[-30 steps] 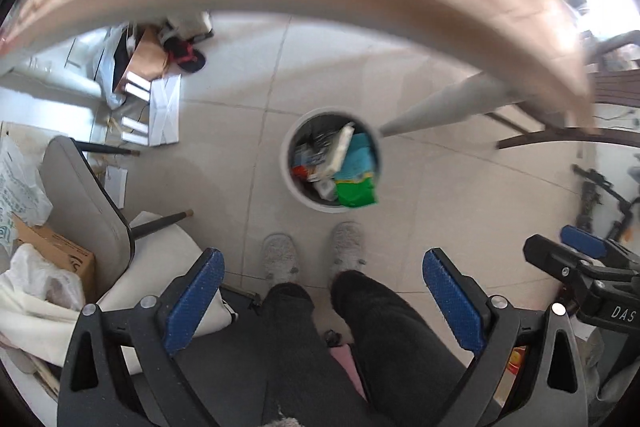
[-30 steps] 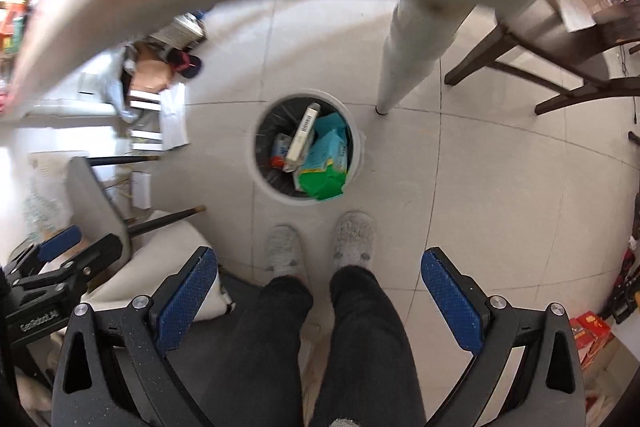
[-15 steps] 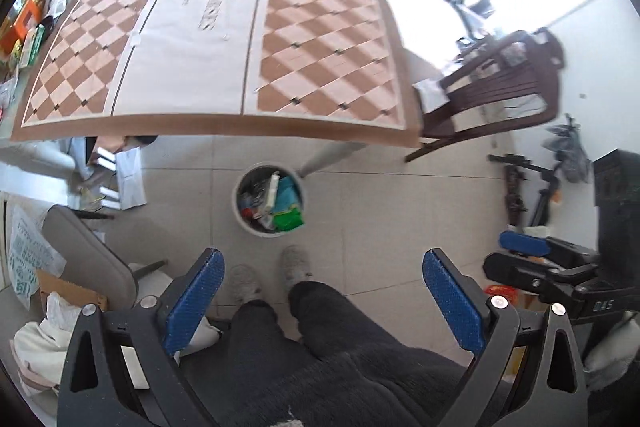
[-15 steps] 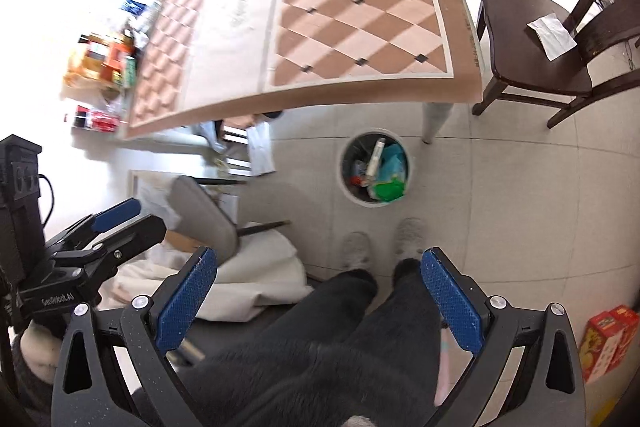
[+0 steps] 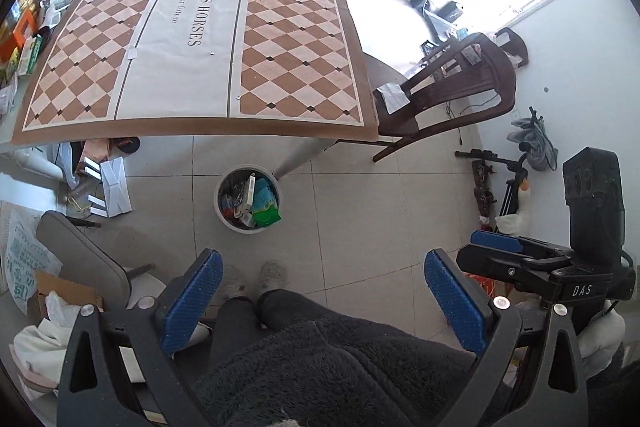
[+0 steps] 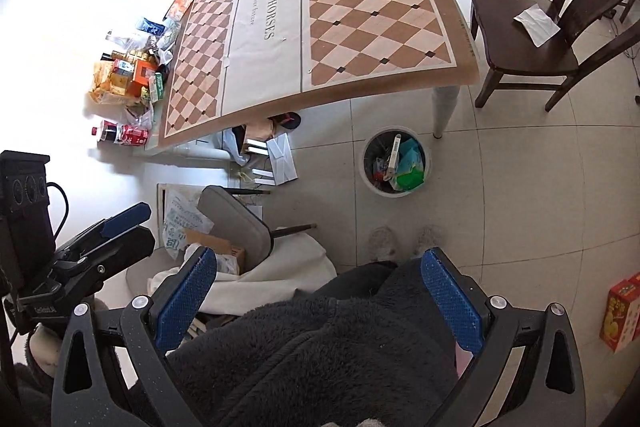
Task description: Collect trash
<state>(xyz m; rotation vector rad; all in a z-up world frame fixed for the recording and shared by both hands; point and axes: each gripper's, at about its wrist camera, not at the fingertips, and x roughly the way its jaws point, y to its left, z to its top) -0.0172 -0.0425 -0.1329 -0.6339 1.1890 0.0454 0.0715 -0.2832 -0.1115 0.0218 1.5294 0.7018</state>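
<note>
A white round trash bin stands on the tiled floor by the table leg, full of wrappers, a green packet and a white box; it also shows in the right wrist view. My left gripper is open and empty, held high above the person's legs. My right gripper is open and empty too, at the same height. A pile of packets, boxes and a red can lies at the table's far left end. The checkered tablecloth is bare in the middle.
A dark wooden chair with a white paper on its seat stands right of the table. A grey chair, cardboard box and white cloth lie at the left. White boxes lie under the table. A red box sits on the floor at right.
Both grippers have risen from just over the bin under the table edge to well above the table. The whole tabletop is now in view and the bin looks small. Both stay open.
</note>
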